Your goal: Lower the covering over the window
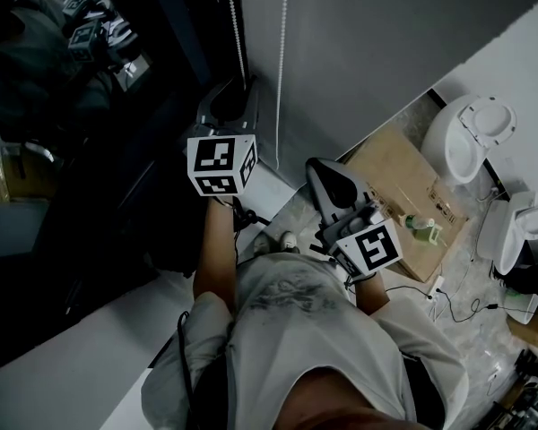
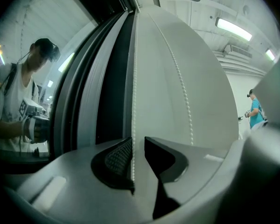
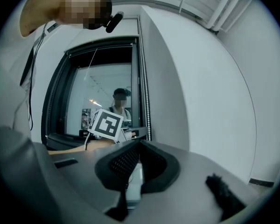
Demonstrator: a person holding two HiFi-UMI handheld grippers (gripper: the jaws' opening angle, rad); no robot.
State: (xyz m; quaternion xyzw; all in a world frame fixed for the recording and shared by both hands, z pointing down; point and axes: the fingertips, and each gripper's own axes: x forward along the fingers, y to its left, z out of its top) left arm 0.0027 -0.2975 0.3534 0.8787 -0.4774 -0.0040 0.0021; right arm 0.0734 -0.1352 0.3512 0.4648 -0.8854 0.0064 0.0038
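Bead chain point(image 2: 133, 78) hangs between the left tongs' point(image 2: 139, 143) parted jaws.

The bead chain point(image 2: 133, 101) is white against the pale grey wall point(image 2: 177, 78), next to the black window frame point(image 2: 114, 78). The left claw point(image 2: 139, 146) and right claw point(image 3: 139, 148) are grey with black pads point(image 2: 119, 155) that have a fine dotted grid, and each carries a cube point(image 1: 220, 164) of black-and-white square markers. The person's shirt point(image 1: 296, 312) is light grey with a dark print, the cardboard point(image 1: 403, 186) is brown, and the fixtures point(image 1: 471, 137) are white.
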